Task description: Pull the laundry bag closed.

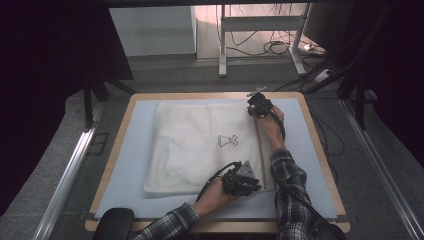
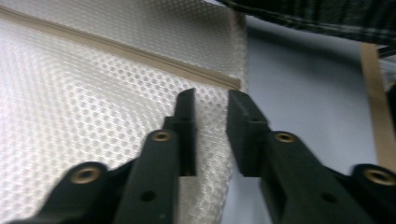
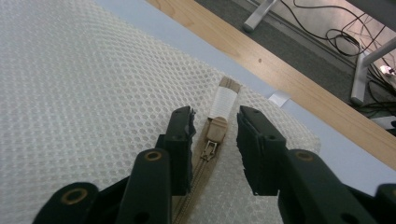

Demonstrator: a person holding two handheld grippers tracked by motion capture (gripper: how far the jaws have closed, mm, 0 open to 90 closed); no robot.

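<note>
High view: dim room, corners nearly black; soft overhead light on the table (image 1: 320, 165), brighter floor patch at top centre. Slightly soft and grainy.

Left gripper view: jaws blurred up close, mesh bag (image 2: 93, 107) overexposed at left, sleeve (image 2: 327, 16) smeared.

Right gripper view: jaws soft, mesh sharp near the zipper (image 3: 215, 133), even light, faint shadows.
</note>
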